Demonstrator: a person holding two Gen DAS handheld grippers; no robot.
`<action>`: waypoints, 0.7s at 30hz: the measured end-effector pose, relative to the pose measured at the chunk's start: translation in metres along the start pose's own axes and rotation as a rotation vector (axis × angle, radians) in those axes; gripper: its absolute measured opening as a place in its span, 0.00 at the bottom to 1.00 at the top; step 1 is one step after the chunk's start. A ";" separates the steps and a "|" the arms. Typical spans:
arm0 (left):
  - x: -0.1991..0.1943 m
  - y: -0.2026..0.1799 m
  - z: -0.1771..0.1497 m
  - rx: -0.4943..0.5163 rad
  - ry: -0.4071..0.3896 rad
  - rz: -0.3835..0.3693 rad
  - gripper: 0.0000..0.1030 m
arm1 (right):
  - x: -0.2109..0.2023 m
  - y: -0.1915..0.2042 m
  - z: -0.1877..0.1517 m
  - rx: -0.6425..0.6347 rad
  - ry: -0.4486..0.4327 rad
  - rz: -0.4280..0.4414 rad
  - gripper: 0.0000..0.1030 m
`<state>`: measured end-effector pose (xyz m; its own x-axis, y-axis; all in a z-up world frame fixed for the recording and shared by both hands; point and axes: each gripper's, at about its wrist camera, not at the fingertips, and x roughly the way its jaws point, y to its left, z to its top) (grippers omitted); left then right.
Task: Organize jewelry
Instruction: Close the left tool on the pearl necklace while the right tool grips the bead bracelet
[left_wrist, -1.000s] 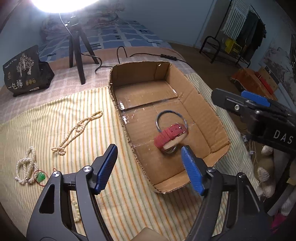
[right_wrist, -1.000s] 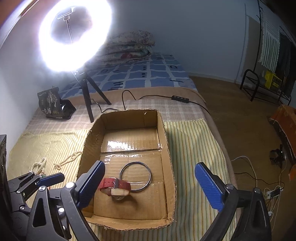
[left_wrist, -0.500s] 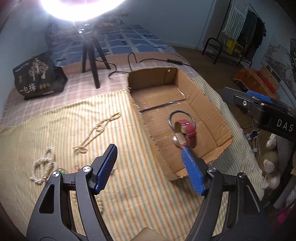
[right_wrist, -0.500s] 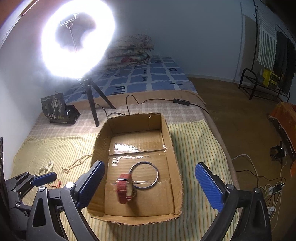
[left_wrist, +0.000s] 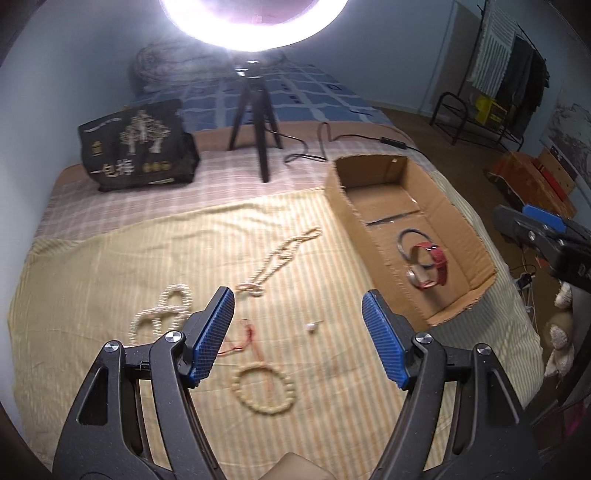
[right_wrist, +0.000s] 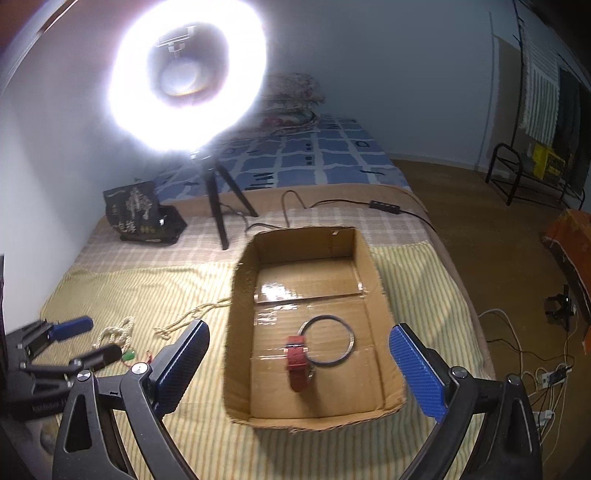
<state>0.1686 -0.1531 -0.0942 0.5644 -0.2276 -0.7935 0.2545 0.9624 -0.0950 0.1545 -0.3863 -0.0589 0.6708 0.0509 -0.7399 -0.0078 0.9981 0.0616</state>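
A cardboard box (left_wrist: 476, 254) (right_wrist: 236, 332) lies on the striped cloth and holds a red-strapped watch (left_wrist: 430, 267) (right_wrist: 297, 363) and a thin metal bangle (left_wrist: 406, 240) (right_wrist: 328, 345). On the cloth left of the box lie a beaded bracelet (left_wrist: 264, 391), a long bead necklace (left_wrist: 280, 258) (right_wrist: 192, 319), a coiled pearl strand (left_wrist: 162, 314) (right_wrist: 114, 330), a red cord (left_wrist: 242, 338) and a small pearl (left_wrist: 311, 326). My left gripper (left_wrist: 299, 336) is open and empty above the bracelet. My right gripper (right_wrist: 299, 371) is open and empty over the box's near end.
A ring light on a black tripod (left_wrist: 255, 122) (right_wrist: 218, 206) stands behind the cloth, with a black bag (left_wrist: 136, 147) (right_wrist: 140, 214) to its left. A power cable (right_wrist: 332, 205) runs across the bed. The bed's right edge drops to the floor (right_wrist: 480, 229).
My left gripper has swung left, away from the box, and now faces the loose jewelry on the cloth. The watch has turned over in the box. My right gripper barely moved.
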 end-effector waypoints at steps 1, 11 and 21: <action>-0.002 0.005 0.000 -0.001 -0.002 0.006 0.72 | -0.001 0.007 -0.002 -0.018 0.000 0.001 0.96; -0.015 0.068 -0.004 -0.039 -0.023 0.073 0.72 | 0.000 0.090 -0.029 -0.264 0.026 0.070 0.96; -0.006 0.125 -0.003 -0.131 0.036 0.075 0.72 | 0.027 0.142 -0.059 -0.398 0.156 0.176 0.96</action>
<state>0.1944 -0.0310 -0.1036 0.5486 -0.1510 -0.8224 0.1065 0.9882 -0.1104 0.1274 -0.2414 -0.1097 0.5141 0.1949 -0.8353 -0.4163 0.9081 -0.0444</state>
